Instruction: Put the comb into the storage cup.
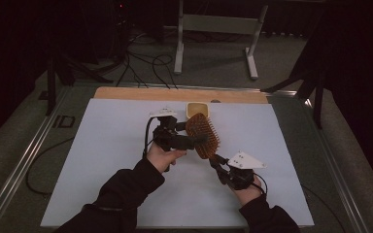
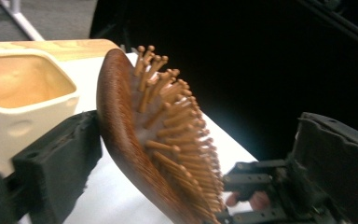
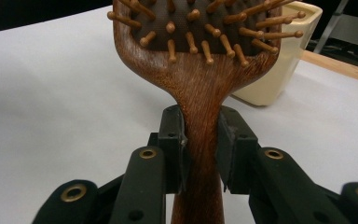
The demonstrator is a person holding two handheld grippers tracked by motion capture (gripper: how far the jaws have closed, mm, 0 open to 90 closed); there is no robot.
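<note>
Right tongs [image 3: 200, 144] grip hairbrush [image 3: 200, 70] handle; left tongs [image 2: 191, 154] open round its head, w/ one pad touching. Brush could twist & knock cup [image 1: 197, 109] at table's far edge.

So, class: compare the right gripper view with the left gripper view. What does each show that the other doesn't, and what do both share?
Right gripper view alone: the brush's handle clamped between the right hand-held gripper jaws, bristles facing the camera.

Left gripper view alone: the brush head edge-on, standing between the left hand-held gripper jaws, which are spread wide; the inside of the cup; the other gripper farther off.

Both: the wooden brush, the cream cup and the white table.
</note>
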